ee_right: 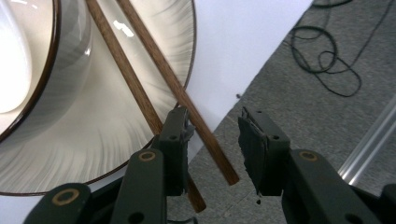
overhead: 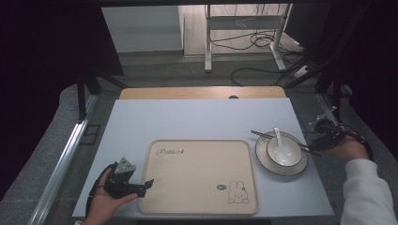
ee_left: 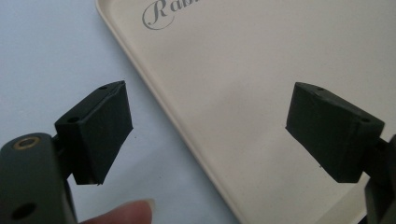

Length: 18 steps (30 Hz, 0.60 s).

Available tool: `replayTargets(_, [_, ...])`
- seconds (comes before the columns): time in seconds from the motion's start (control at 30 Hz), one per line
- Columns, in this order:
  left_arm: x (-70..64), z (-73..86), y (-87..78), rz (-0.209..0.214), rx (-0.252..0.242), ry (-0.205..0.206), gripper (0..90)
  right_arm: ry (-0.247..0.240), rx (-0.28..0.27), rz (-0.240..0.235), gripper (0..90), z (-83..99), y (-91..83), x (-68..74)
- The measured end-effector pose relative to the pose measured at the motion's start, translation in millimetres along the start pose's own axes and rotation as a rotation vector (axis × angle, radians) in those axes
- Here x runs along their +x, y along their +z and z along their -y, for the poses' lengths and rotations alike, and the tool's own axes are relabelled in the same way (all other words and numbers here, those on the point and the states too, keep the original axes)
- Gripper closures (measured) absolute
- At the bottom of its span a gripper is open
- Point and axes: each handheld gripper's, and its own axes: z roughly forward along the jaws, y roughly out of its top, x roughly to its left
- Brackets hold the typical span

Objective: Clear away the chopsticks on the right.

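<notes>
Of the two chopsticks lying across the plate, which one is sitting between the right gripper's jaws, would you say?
The outer chopstick, nearer the table edge: its end lies in the gap of the open right gripper. The other chopstick passes under the left-hand jaw, nearer the bowl.

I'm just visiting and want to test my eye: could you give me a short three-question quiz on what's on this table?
1. True or false: the spoon lies on the tray.
2. Which thing sits nearest the right gripper? A) the rabbit drawing B) the chopsticks C) the spoon
3. Fill in: the bowl stands on a ____.

Key
1. False: the spoon rests in the bowl, beside the tray.
2. B: in the right gripper view one chopstick end lies between the open fingers, which have not closed on it.
3. Plate. The left gripper hangs open over the tray's edge.
</notes>
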Motion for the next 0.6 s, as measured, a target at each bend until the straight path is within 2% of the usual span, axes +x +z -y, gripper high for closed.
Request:
replayTargets(0.3, [-0.3,0.4,1.9,0.000,0.011,-0.001,14.8,-0.028,0.035,-0.030,65.9,-2.9,7.3,-2.2])
replayTargets(0.43, [-0.3,0.5,2.7,0.004,0.015,-0.001,14.8,-0.043,0.054,-0.043,70.4,-4.6,10.1,-3.2])
replayTargets(0.6, [-0.1,0.6,2.9,0.005,0.019,-0.001,14.8,-0.085,0.061,-0.048,75.7,-3.9,13.0,-0.7])
